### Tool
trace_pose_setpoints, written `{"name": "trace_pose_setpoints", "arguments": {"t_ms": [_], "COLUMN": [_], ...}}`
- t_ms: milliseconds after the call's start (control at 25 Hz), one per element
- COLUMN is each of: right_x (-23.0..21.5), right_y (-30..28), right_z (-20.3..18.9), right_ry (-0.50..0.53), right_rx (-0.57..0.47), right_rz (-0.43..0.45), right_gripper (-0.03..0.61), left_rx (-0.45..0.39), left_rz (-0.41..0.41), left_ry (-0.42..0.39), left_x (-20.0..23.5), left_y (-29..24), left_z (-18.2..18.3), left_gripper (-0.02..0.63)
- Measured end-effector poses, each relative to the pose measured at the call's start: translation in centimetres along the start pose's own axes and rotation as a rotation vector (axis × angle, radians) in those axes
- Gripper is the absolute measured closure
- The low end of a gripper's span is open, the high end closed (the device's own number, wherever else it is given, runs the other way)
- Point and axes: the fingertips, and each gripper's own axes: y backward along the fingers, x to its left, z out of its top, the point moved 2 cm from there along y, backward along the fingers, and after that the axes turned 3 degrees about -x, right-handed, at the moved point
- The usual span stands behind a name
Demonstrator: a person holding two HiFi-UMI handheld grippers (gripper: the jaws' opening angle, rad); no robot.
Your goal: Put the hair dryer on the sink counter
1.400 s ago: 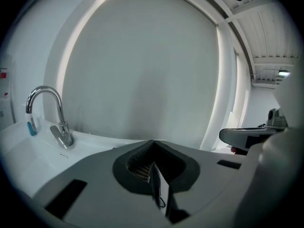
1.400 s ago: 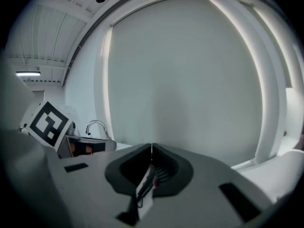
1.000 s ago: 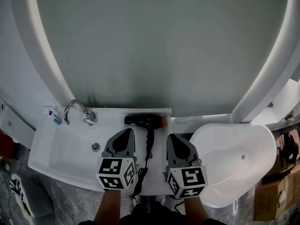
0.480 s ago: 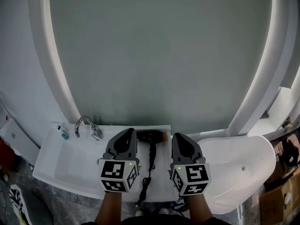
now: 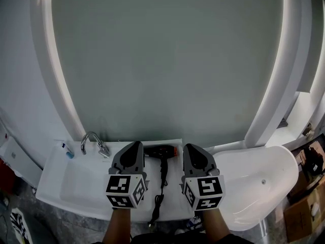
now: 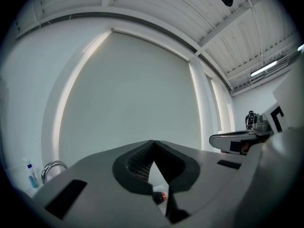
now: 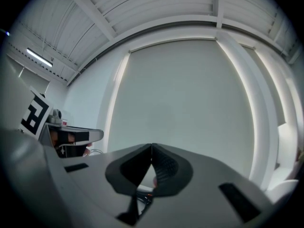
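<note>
A black hair dryer (image 5: 161, 151) with an orange tip lies on the white sink counter (image 5: 172, 197), its black cord (image 5: 159, 200) trailing toward the front edge. My left gripper (image 5: 136, 145) hovers just left of the dryer, jaws shut and empty. On the dryer's right my right gripper (image 5: 188, 148) is held level with it, also shut on nothing. A sliver of the dryer (image 6: 160, 196) shows under the shut jaws in the left gripper view. In the right gripper view the tips (image 7: 152, 147) meet, with the wall mirror behind.
A chrome faucet (image 5: 93, 141) stands over the sink basin (image 5: 76, 184) at the left, with a small blue-capped bottle (image 5: 67, 151) beside it. A white bathtub (image 5: 259, 182) sits to the right. Cardboard boxes (image 5: 302, 215) are at the far right. A large arched mirror (image 5: 162, 55) fills the wall.
The head view has tilted upward, so counter, dryer and both grippers sit lower in frame. Both grippers stay shut side by side; the dryer has not moved.
</note>
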Motion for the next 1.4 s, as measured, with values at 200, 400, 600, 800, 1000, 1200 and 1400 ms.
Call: {"name": "trace_pose_setpoints", "arguments": {"t_ms": [200,400,600,800,1000,1200,1400], "right_x": [-0.4,-0.6,-0.6,-0.3,-0.3,-0.9,-1.6], "right_y": [0.0,0.0,-0.2,-0.4,-0.6,-0.6,-0.9], "right_z": [-0.2,-0.6,-1.0,-1.6,-2.0,-2.3,-2.5], "right_ry": [-0.002,0.011,0.000,-0.004,0.002,-0.006,-0.008], "right_rx": [0.003,0.011,0.019,0.038,0.049,0.049,0.048], "right_rz": [-0.010,-0.020,-0.015,-0.008,-0.007,-0.012,-0.019], "right_gripper": [0.557,0.557,0.557,0.557,0.557,0.557,0.557], "left_rx": [0.004,0.008,0.017,0.033,0.047,0.054,0.070], "left_rz": [0.001,0.002,0.009,0.013,0.017,0.019,0.034], "left_ry": [0.003,0.004,0.000,-0.004,0.007,0.005,0.002], "left_x": [0.0,0.0,0.1,0.4,0.5,0.3,0.4], "left_y": [-0.1,-0.2,-0.5,-0.5,-0.6,-0.8,-1.3], "left_z": [-0.3,-0.6,-1.1,-1.7,-2.4,-2.9,-3.6], "left_gripper": [0.604,0.604,0.604,0.604,0.604,0.604,0.604]}}
